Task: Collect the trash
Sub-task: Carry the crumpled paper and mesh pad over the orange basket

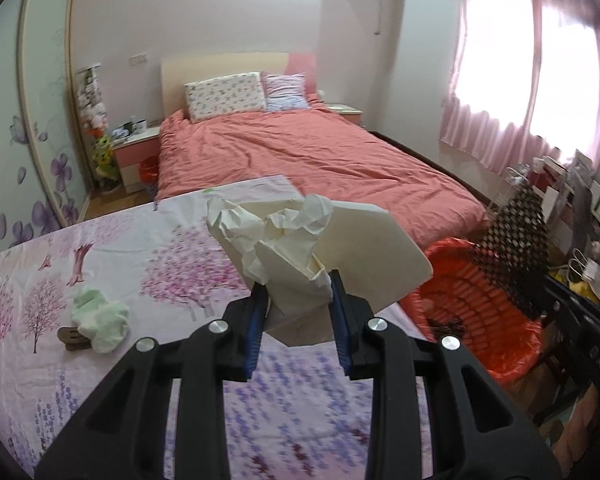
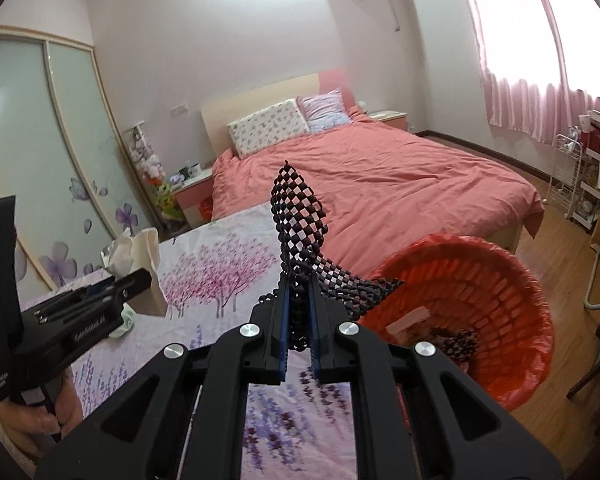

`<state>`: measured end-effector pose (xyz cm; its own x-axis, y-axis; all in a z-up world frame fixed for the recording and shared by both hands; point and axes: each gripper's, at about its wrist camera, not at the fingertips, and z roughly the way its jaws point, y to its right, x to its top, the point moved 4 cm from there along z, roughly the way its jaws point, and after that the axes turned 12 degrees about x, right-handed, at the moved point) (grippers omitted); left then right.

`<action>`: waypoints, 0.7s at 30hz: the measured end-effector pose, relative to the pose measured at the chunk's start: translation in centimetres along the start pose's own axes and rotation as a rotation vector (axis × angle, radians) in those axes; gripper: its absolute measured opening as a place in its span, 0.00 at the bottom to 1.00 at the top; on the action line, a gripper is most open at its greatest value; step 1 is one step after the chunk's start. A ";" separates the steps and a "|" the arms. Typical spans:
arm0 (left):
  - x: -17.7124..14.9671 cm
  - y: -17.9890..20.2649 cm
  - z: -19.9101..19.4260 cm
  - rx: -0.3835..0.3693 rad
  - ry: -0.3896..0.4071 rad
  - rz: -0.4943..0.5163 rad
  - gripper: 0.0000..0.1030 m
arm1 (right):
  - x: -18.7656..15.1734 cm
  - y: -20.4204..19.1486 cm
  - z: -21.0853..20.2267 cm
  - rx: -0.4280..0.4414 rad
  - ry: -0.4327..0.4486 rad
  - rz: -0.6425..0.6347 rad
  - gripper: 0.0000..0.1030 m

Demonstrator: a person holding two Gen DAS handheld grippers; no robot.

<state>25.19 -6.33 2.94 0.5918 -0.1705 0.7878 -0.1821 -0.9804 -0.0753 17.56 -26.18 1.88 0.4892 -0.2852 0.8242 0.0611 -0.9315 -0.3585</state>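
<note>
Both loads are up but not binned yet: left tool pinches a paper wad, right tool clamps black mesh. The bin already holds scraps, and a green wad is left on the counter.

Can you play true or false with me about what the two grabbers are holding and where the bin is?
1. The left gripper holds crumpled cream paper. True.
2. The right gripper is empty. False: it is shut on a black mesh strip.
3. The red-lined wicker bin stands on the bed. False: it stands on the floor beside the flowery table.
4. A pale green crumpled wad lies on the flowery tablecloth. True.
</note>
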 end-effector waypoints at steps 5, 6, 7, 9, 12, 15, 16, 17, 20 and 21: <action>0.0 2.9 -1.3 -0.056 0.017 0.031 0.29 | 0.5 2.0 -1.4 -0.040 0.041 0.026 0.08; -0.1 3.5 -1.4 -0.065 0.019 0.036 0.29 | 0.5 2.5 -1.8 -0.049 0.050 0.033 0.08; -0.1 4.2 -1.6 -0.077 0.022 0.043 0.29 | 0.6 3.0 -2.0 -0.055 0.055 0.038 0.08; -0.2 5.6 -2.0 -0.101 0.024 0.057 0.29 | 0.7 4.0 -2.5 -0.065 0.065 0.051 0.08; -0.4 7.2 -2.2 -0.137 0.024 0.074 0.29 | 0.9 5.1 -3.1 -0.080 0.077 0.062 0.08; -0.6 8.8 -2.4 -0.167 0.024 0.089 0.29 | 0.9 6.2 -3.7 -0.096 0.089 0.070 0.08; -0.7 9.5 -2.4 -0.179 0.024 0.095 0.29 | 0.9 6.4 -3.7 -0.102 0.093 0.073 0.08; -0.8 9.9 -2.3 -0.186 0.023 0.101 0.29 | 0.9 6.7 -3.9 -0.109 0.098 0.078 0.08; -1.0 11.6 -2.1 -0.213 0.021 0.119 0.29 | 0.8 7.5 -4.1 -0.121 0.110 0.091 0.08; -1.1 12.1 -2.0 -0.220 0.018 0.123 0.29 | 0.8 7.7 -4.2 -0.123 0.112 0.097 0.08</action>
<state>20.81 -17.82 2.37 0.5406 -0.2838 0.7920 -0.4202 -0.9067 -0.0380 14.80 -34.57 1.58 0.3873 -0.3917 0.8346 -0.0915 -0.9171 -0.3880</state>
